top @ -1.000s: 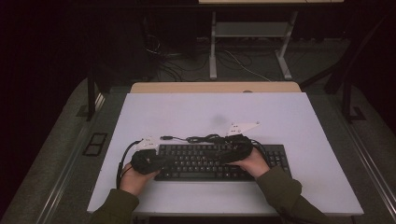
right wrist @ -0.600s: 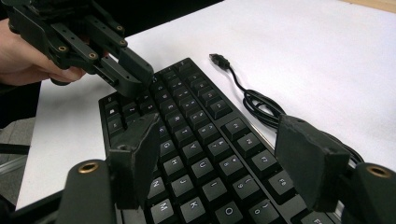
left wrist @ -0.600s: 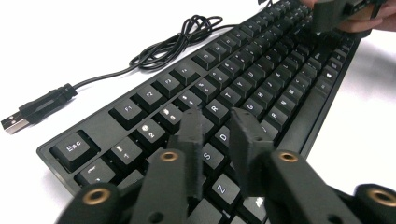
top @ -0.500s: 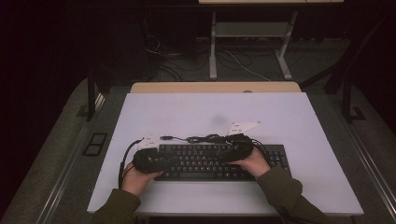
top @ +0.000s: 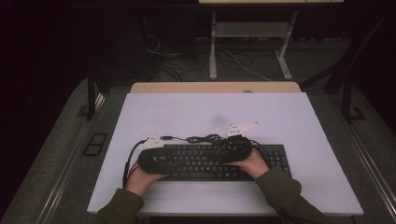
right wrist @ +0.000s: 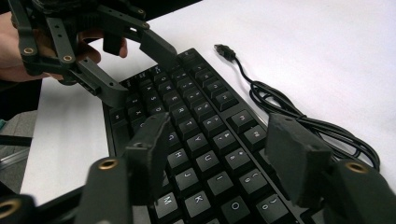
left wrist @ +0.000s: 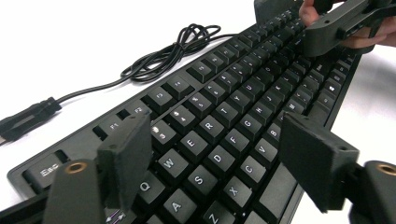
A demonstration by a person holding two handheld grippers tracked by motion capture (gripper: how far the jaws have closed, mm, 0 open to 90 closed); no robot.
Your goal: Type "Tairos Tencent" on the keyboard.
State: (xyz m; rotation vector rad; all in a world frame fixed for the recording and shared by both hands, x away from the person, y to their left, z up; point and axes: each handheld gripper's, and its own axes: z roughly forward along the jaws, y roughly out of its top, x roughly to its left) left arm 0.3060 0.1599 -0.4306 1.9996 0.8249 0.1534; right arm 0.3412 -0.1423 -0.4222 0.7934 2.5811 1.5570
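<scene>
A black keyboard (top: 210,161) lies on the white table (top: 187,112) near its front edge. Its black USB cable (top: 205,138) is coiled just behind it. My left gripper (left wrist: 219,140) hovers over the letter keys at the keyboard's left end. Its jaws have just been opening and stand wide apart, with only keys below them. My right gripper (right wrist: 219,135) hangs over the right-hand letter keys. Its jaws have just been closing a little but remain apart, pressing on nothing. The two grippers point toward each other: the left gripper (right wrist: 144,70) shows in the right gripper view, the right gripper (left wrist: 336,28) in the left.
The cable's plug (right wrist: 224,50) rests on the bare table behind the keyboard's left part. A wooden desk edge (top: 215,87) adjoins the table's far side. Beyond it stand metal frame legs (top: 213,46) among floor cables.
The left hand and its gripper have shifted slightly along the keyboard's left end. The right hand has kept still.
</scene>
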